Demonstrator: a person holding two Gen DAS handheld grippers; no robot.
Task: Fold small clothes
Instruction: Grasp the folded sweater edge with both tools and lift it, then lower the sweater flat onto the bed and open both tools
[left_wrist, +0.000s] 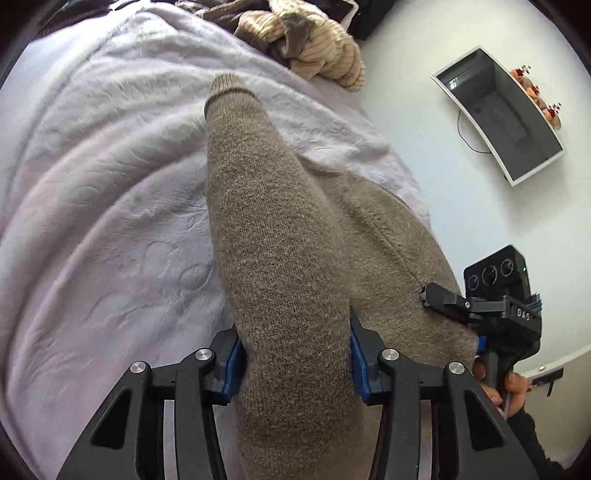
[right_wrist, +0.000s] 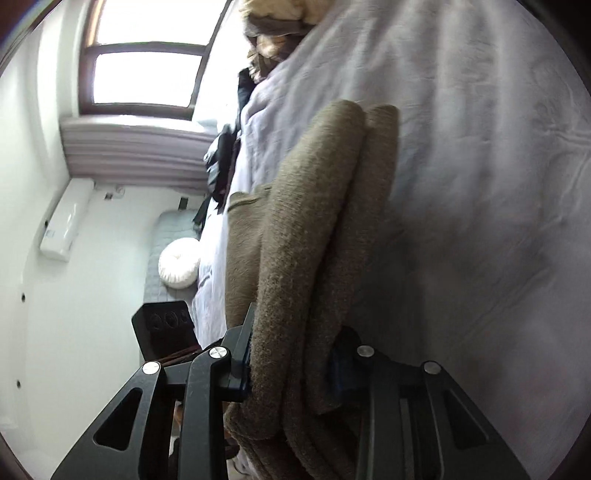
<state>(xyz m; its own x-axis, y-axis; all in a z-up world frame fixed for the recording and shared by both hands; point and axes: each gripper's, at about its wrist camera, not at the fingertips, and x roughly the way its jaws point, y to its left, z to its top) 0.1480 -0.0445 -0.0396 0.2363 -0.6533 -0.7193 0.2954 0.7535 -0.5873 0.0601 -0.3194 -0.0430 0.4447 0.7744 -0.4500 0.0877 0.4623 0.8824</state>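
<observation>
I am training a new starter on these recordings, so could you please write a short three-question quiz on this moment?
1. True or false: the left gripper is shut on the brown knit garment.
2. What lies under the garment? A) lilac blanket B) wooden table C) tiled floor
3. What does the right gripper clamp?

Key: 1 true; 2 A; 3 bunched folds of the same brown garment.
</observation>
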